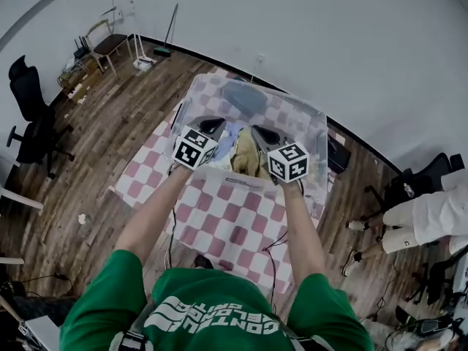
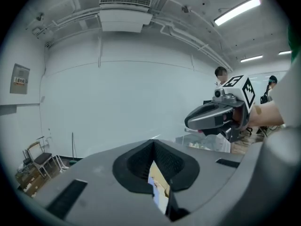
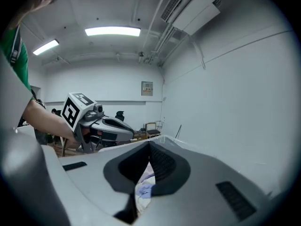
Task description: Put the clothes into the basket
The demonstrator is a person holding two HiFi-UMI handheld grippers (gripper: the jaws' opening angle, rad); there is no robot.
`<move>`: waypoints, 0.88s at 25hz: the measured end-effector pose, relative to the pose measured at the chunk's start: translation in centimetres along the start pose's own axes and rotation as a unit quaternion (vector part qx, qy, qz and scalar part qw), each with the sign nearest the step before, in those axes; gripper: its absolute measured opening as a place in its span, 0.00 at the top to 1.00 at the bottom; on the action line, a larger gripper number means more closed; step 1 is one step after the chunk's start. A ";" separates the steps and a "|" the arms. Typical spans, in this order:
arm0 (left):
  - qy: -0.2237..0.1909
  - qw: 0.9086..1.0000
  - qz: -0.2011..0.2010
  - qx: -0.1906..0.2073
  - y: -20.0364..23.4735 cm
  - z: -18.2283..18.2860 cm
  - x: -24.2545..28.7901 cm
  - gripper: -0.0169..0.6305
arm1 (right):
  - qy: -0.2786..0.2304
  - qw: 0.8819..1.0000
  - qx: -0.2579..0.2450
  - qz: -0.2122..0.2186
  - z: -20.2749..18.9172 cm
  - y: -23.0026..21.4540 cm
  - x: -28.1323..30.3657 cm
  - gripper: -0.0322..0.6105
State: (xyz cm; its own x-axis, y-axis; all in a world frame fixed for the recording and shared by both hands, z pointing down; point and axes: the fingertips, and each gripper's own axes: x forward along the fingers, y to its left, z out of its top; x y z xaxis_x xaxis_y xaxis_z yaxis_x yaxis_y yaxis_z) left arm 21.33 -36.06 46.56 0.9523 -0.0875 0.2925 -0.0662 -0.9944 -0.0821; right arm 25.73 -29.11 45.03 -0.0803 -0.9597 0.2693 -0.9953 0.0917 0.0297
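Hovering shut and empty over the basket (image 1: 191, 97), left gripper (image 1: 219, 125) and right gripper (image 1: 257, 131) alike, likely to be clear of the clothes (image 1: 245, 156) lying inside

A table (image 1: 232, 229) covered in a red-and-white checked cloth stood on the wooden floor (image 1: 110, 148); a clear plastic basket (image 1: 316, 134) sat at its far end.

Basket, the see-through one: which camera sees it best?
The head view: most of the clear basket shows from above, clothes inside. The left gripper view catches only a corner; the right gripper view, barely a thin edge.
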 end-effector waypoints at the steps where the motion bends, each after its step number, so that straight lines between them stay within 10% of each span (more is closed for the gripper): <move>1: -0.010 1.000 -0.003 -0.003 -0.8 0.4 -0.8 0.97 | -0.007 1.000 0.000 0.000 0.2 0.7 -1.0 0.94; 22: -0.030 0.998 -0.038 -0.050 -14.0 -5.6 -11.9 0.97 | 0.001 0.999 0.033 -0.006 -8.0 10.7 -13.7 0.94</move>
State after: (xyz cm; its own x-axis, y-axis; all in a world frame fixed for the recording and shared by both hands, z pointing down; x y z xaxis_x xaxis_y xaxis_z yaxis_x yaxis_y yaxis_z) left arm 9.25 -21.42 49.57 0.9717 -0.0114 0.2358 -0.0198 -0.9992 0.0336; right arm 16.61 -12.90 49.40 -0.0677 -0.9601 0.2712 -0.9976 0.0620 -0.0298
